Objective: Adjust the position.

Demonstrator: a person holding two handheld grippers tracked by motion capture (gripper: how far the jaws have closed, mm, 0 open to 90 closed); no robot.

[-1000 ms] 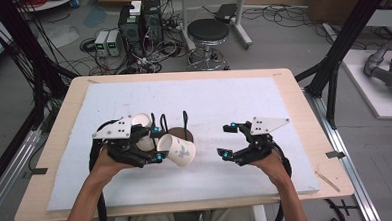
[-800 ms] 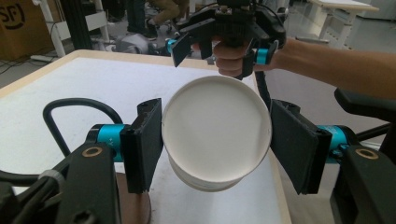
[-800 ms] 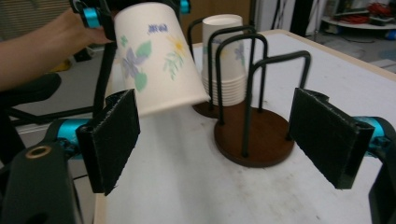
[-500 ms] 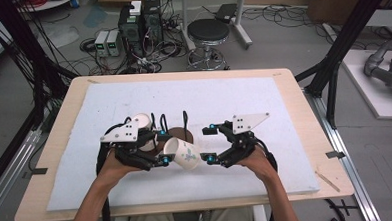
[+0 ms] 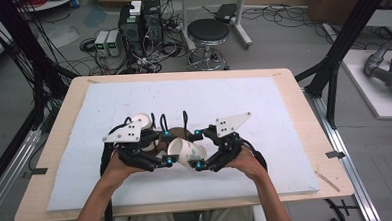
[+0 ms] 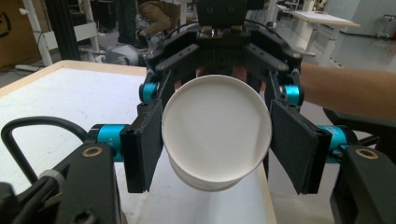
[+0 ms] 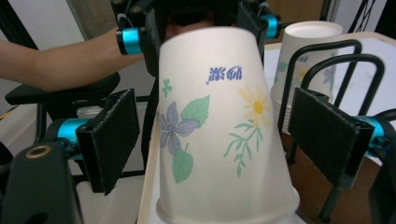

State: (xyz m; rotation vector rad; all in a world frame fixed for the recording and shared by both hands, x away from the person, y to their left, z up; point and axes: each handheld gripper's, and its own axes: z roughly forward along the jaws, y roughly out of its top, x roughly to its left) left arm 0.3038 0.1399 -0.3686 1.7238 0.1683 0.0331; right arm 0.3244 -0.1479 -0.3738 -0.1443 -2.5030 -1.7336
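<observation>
**Table (image 5: 182, 77), white mat (image 5: 263, 102): contents, left to right**

1. Stack of cups (image 5: 142, 120). Stands upright behind the left-hand tool. In the high view that tool's grey plate covers most of it. The right gripper view shows its printed side behind black wire loops.
2. Left gripper (image 5: 166, 148). Clenched on the paper cup. In its own view one pad (image 6: 142, 144) lies against the cup's edge. Contact at the other pad is hard to make out.
3. Paper cup (image 5: 186, 152). Held on its side above the mat, near the front middle, between the two tools. It has a flower and leaf print, and its small blue lettering is too blurred to read. The left gripper view meets a round white end, and whether that is the mouth or the base cannot be told. The far end is hidden among the jaws.
4. Wire rack (image 5: 185, 118). Black loops on a brown base just behind the cup. The base is largely hidden by both tools.
5. Right gripper (image 5: 198, 149). Released. Its pads (image 7: 112, 140) stand either side of the cup with clear gaps. The forearms are cut off at the picture's lower edge.
</observation>
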